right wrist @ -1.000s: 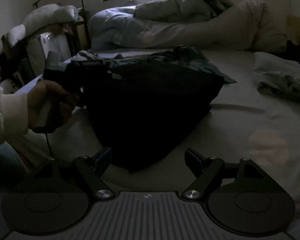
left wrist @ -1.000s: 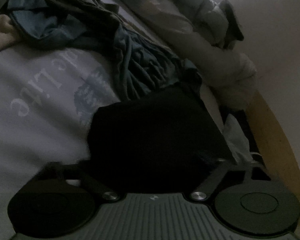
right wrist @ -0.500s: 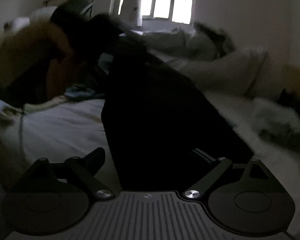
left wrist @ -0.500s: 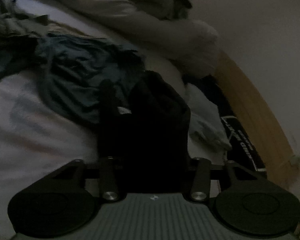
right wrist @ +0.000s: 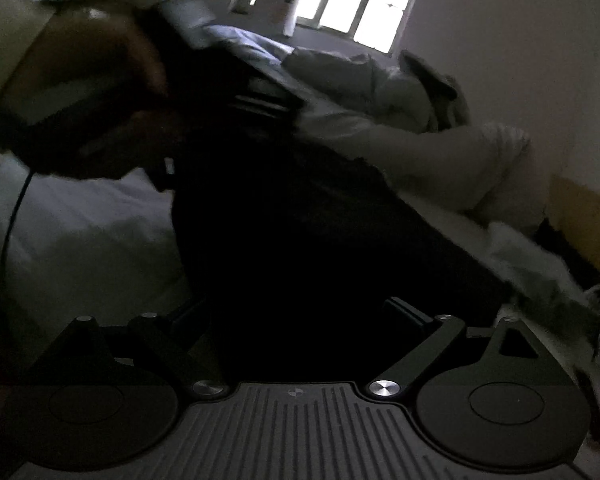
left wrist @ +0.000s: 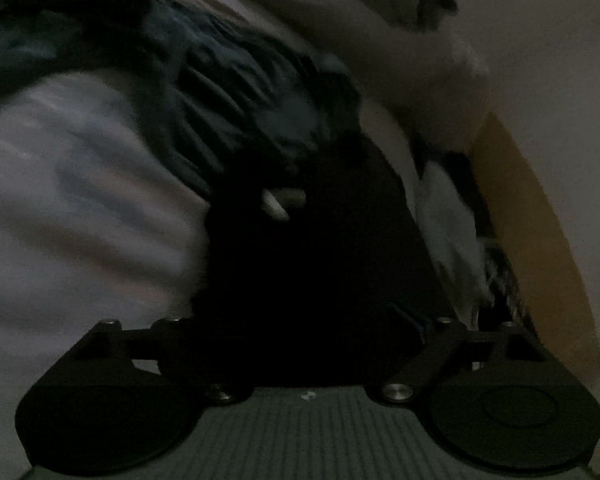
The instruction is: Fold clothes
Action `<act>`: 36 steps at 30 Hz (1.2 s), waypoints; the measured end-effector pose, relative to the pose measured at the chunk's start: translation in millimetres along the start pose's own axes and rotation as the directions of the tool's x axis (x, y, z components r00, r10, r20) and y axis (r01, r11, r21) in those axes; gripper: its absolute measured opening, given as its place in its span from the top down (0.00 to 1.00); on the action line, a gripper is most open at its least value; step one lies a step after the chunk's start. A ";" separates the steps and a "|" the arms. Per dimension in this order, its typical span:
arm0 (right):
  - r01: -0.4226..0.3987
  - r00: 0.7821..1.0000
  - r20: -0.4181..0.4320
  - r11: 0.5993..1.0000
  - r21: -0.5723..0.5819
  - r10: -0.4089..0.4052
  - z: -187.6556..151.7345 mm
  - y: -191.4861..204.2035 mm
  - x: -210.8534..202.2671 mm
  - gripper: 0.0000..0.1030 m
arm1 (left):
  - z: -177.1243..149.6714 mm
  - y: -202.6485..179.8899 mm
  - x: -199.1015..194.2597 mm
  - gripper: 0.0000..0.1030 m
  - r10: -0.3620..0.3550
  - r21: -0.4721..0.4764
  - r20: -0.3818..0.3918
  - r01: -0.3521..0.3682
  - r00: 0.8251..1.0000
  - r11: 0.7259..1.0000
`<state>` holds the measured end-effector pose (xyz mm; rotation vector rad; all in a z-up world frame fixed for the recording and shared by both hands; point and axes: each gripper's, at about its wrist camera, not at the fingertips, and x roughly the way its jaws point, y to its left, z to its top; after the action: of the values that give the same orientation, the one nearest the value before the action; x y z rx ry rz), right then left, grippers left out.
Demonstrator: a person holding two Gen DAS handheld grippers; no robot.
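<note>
A black garment [left wrist: 320, 264] with a small white label [left wrist: 278, 202] fills the space between the fingers of my left gripper [left wrist: 296, 308], which is shut on a bunch of it; the fingertips are buried in the cloth. In the right wrist view a hand [right wrist: 92, 112] at the upper left holds that gripper up, and the black garment [right wrist: 300, 248] hangs from it down onto the bed. My right gripper [right wrist: 296, 312] is low at the garment's lower edge. Its jaws stand wide, with cloth lying between the fingers and no pad pressing on it.
The white bed sheet [left wrist: 60, 208] lies left of the garment, with a pile of blue-grey clothes [left wrist: 236, 92] behind it. A rumpled pale duvet [right wrist: 400, 92] lies along the wall under the window [right wrist: 352, 0]. A yellow wooden bed edge [left wrist: 532, 216] runs along the right side.
The left hand has lifted the black garment off the bed, so it now hangs. The right gripper's jaws have widened, and its view has rolled and come close under the garment.
</note>
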<state>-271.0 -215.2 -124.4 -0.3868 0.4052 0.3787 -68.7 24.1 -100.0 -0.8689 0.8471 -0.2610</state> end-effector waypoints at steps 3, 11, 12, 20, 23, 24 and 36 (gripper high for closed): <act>0.010 1.000 -0.010 1.000 0.014 -0.009 -3.0 -4.0 -3.1 0.07 | -4.5 2.6 -4.1 0.52 -0.048 -0.015 0.013 0.048 0.999 0.999; 0.104 0.991 0.080 0.995 0.003 -0.104 -14.1 4.0 -11.8 0.02 | -16.4 -63.1 -28.2 0.62 -0.022 0.067 0.008 0.021 1.000 0.998; 0.108 0.991 0.087 0.994 -0.009 -0.106 -14.8 7.4 -11.7 0.02 | -16.3 -69.3 -30.4 0.62 -0.021 0.065 0.004 0.021 1.000 0.998; 0.122 0.989 0.088 0.992 0.014 -0.123 -20.0 19.1 -4.1 0.01 | -25.6 -114.5 -34.8 0.64 -0.006 0.136 -0.005 0.007 1.000 0.991; 0.198 0.975 0.105 0.980 -0.031 -0.194 -25.1 23.7 4.8 0.01 | -28.0 -120.7 -36.3 0.64 0.004 0.097 -0.009 -0.003 1.000 0.995; 0.229 0.968 0.114 0.972 -0.050 -0.222 -28.0 26.0 7.1 0.01 | -29.4 -122.1 -37.7 0.64 -0.001 0.087 -0.007 0.002 1.000 0.996; 0.374 0.927 0.104 0.912 -0.168 -0.361 -40.7 11.6 42.7 0.16 | -27.1 -101.3 -40.6 0.66 0.045 -0.004 -0.016 -0.045 0.999 0.999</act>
<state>-252.0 -211.1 -181.2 -0.6191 0.2194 0.0597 -103.0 -34.7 -10.4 -0.8518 0.8808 -0.2271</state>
